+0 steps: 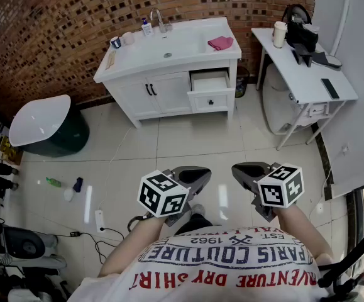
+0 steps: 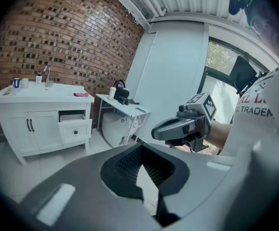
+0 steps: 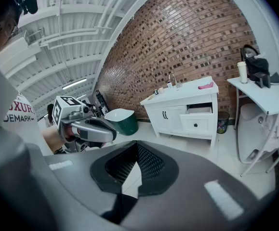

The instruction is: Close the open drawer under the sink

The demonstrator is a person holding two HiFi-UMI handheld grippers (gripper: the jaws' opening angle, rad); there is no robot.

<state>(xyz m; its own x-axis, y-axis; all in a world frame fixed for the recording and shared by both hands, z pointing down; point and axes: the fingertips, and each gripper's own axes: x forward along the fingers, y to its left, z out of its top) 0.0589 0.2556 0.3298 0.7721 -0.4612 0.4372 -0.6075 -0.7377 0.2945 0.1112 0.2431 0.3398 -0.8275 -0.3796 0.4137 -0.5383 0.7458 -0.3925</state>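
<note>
The drawer [image 1: 210, 88] stands pulled out at the right end of the white vanity [image 1: 150, 96], just under the countertop's right edge where a pink cloth [image 1: 220, 43] lies. Its front panel, with a small black knob [image 1: 211, 102], juts forward of the cabinet doors beside it, and the inside looks empty.

The person stands well back on the tiled floor [image 1: 188, 143], so nothing touches the drawer yet. The left gripper [image 1: 197, 176] and right gripper [image 1: 241, 168] are both held near the body with their jaws brought together on nothing.

The step in hand looks like the approach, and the push will likely go best with the jaws kept together as a blunt tip. The right gripper lines up more nearly with the drawer. Its tip should land on the flat of the front panel, close to the knob and at mid-width, since pressing at a corner could skew the drawer on its runners.

Push straight back toward the brick wall, slowly, until the panel sits flush with the doors. Keep clear of the white side table [image 1: 307, 74] standing near the vanity's right end.
</note>
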